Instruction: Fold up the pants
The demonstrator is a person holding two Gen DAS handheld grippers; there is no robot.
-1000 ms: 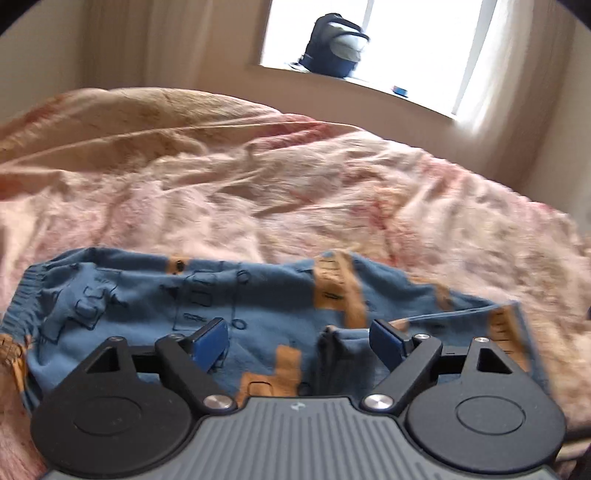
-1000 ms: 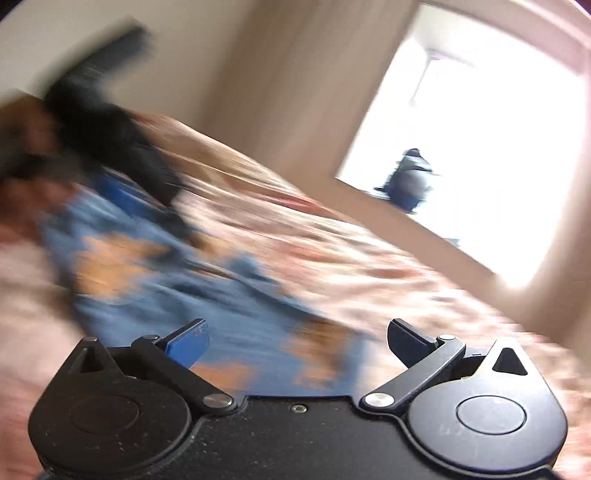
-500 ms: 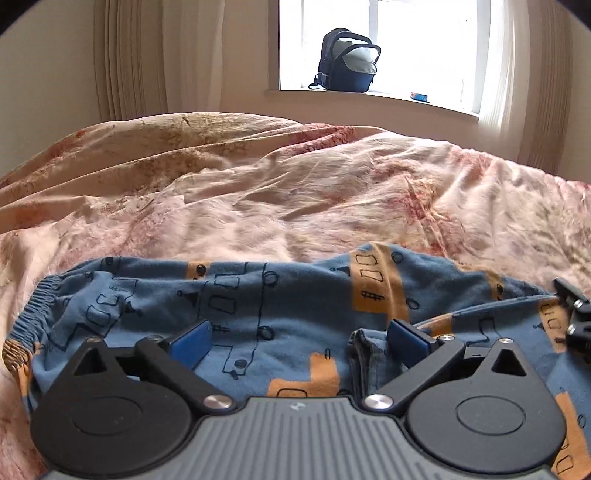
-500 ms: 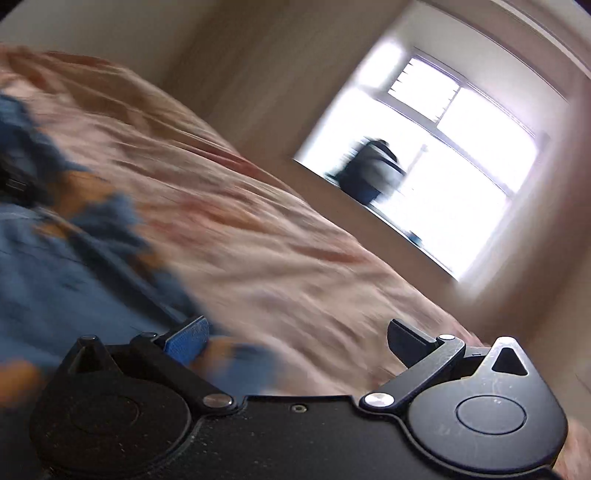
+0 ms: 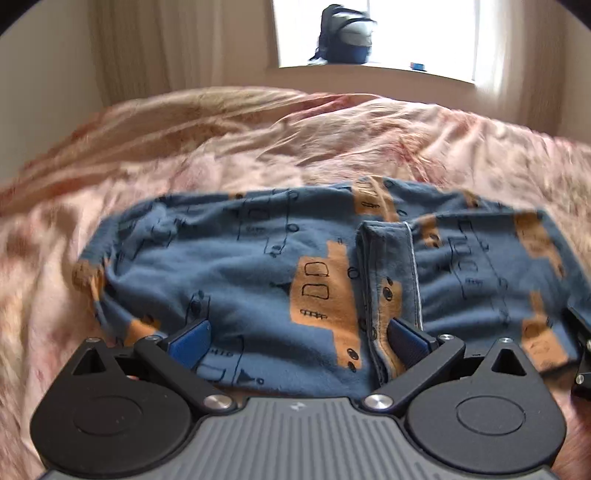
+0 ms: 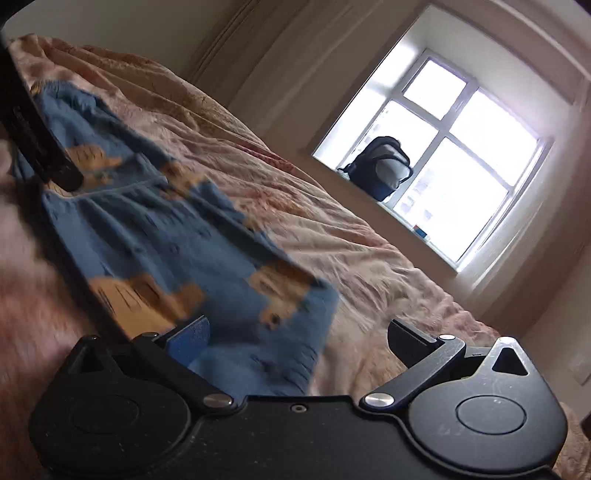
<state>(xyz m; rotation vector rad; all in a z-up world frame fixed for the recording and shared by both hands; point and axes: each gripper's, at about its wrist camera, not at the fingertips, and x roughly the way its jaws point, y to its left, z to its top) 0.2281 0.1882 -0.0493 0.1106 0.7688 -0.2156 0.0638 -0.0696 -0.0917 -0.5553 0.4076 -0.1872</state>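
Soft blue pants [image 5: 258, 266] printed with orange blocks lie rumpled across a creased pink bedspread [image 5: 258, 140], a folded cuff ridge beside the left gripper [image 5: 299, 338], which gapes wide and empty like the right gripper [image 6: 299, 338], whose view of the cloth is blurred.

A wide bed [image 5: 258, 147] fills the room, covered by a rumpled pinkish floral bedspread [image 6: 314, 206]. Beyond its far edge a white-framed window [image 6: 447, 155] glares with daylight. On the sill [image 5: 369, 72] sit a dark backpack [image 5: 345, 35] and a small blue object [image 5: 418, 66]. Pale curtains [image 5: 155, 48] hang against cream walls [image 5: 44, 85].
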